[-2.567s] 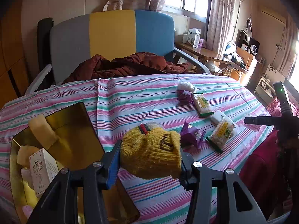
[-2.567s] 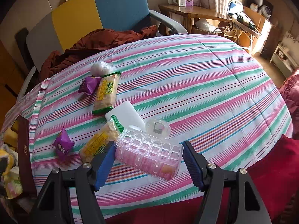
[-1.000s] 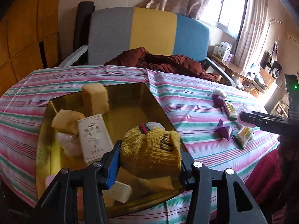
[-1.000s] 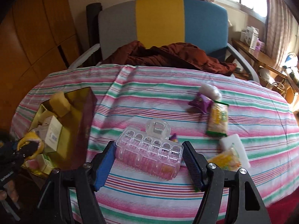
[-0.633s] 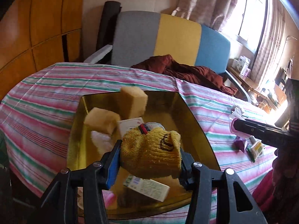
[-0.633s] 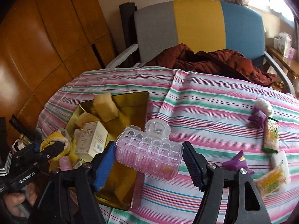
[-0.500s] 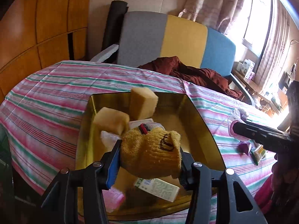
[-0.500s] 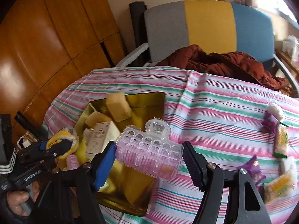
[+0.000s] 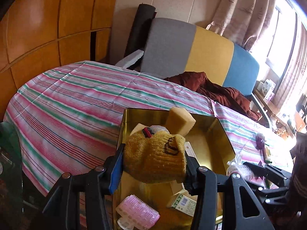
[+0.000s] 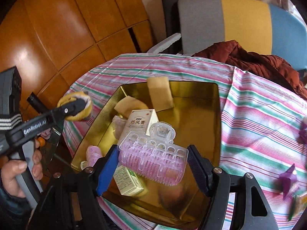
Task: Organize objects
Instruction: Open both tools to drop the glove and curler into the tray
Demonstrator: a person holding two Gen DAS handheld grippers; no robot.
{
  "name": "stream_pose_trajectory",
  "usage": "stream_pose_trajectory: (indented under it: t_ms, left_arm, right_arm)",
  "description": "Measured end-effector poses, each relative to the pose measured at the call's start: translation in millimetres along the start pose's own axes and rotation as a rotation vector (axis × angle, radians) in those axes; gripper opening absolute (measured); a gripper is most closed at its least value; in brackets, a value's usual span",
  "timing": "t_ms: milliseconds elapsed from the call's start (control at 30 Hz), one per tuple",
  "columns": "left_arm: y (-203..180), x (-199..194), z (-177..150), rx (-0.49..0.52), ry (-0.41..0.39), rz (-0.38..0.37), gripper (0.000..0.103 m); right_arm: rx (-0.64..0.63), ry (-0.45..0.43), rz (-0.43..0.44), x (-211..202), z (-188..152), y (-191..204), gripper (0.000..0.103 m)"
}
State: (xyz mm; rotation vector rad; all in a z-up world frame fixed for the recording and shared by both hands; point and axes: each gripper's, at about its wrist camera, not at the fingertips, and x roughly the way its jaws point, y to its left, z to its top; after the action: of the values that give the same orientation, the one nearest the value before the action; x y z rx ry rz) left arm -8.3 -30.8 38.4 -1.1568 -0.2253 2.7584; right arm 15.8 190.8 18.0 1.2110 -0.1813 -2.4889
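Left tongs (image 9: 153, 164) squeeze the soft, light knitted sock (image 9: 155, 157); right tongs (image 10: 153, 163) pinch the brittle hair roller (image 10: 153, 159) endwise.

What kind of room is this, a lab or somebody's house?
Most likely a lived-in home. A round table under a striped cloth, an armchair with a brown garment thrown over it, curtains at a sunny window and wooden wall panels all look domestic.

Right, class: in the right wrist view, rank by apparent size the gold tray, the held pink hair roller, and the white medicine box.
1. Gold tray
2. Pink hair roller, inflated by nearness to the camera
3. White medicine box
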Motion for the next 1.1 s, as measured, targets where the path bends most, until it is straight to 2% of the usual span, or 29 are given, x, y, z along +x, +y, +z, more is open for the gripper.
stream_pose_trajectory:
  t_ms: [167, 433, 633, 733, 800, 833, 867, 900, 1100]
  left_arm:
    - [-1, 7, 4, 0.011, 0.008, -0.008, 0.052]
    - [-6, 22, 24, 0.022, 0.021, -0.050, 0.052]
    - [-11, 45, 40, 0.045, 0.058, -0.086, 0.052]
    - [-12, 59, 49, 0.057, 0.073, -0.108, 0.056]
    - [-15, 69, 54, 0.077, 0.099, -0.122, 0.060]
    - [-14, 71, 55, 0.073, 0.097, -0.118, 0.063]
    - [-15, 72, 56, 0.074, 0.098, -0.113, 0.072]
    - [-15, 72, 56, 0.080, 0.099, -0.109, 0.075]
    - [-8, 63, 46, 0.052, 0.074, -0.070, 0.075]
  right_arm:
    - [-0.055, 0.019, 0.041, 13, 2, 20, 0.071]
    - [-0.173, 0.045, 0.158, 34, -6, 65, 0.071]
    - [-0.190, 0.076, 0.193, 47, -14, 79, 0.072]
    - [-0.186, 0.080, 0.217, 55, -15, 85, 0.073]
    - [-0.189, 0.076, 0.225, 62, -16, 89, 0.076]
    - [-0.185, 0.079, 0.237, 64, -17, 90, 0.086]
    - [-0.179, 0.079, 0.241, 65, -18, 91, 0.092]
    - [-0.175, 0.076, 0.240, 65, -18, 90, 0.093]
    - [-0.128, 0.083, 0.237, 63, -21, 81, 0.094]
